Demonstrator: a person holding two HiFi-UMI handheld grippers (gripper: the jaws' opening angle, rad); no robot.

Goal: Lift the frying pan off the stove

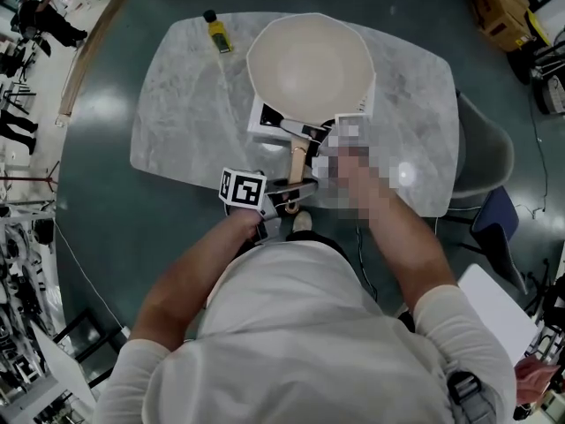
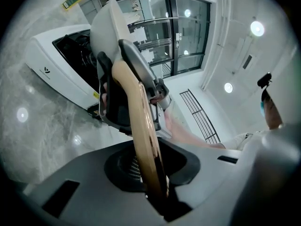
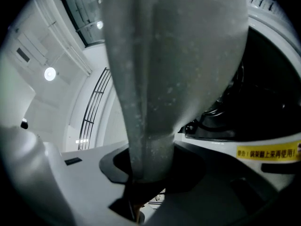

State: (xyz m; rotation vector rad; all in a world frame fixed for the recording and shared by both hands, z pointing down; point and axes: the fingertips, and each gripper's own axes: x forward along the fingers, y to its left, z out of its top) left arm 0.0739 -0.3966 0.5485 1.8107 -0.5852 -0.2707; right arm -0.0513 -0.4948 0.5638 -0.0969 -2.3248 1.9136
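Note:
A cream frying pan [image 1: 309,64] sits on a white stove [image 1: 263,117] on the marble table [image 1: 177,104]. Its wooden handle [image 1: 297,159] points toward me. My left gripper [image 1: 296,188] is shut on that handle near its end. In the left gripper view the handle [image 2: 143,126] runs up from between the jaws to the pan's underside [image 2: 106,27]. My right gripper [image 1: 340,140], partly behind a mosaic patch, is at the pan's near rim, right of the handle. In the right gripper view the pan's grey speckled wall [image 3: 164,79] is pinched between the jaws, with the stove [image 3: 263,140] beside it.
A small yellow bottle with a black cap [image 1: 216,32] lies at the table's far left. A grey chair [image 1: 485,157] stands at the table's right side. The stove carries a yellow label [image 3: 268,152] on its front.

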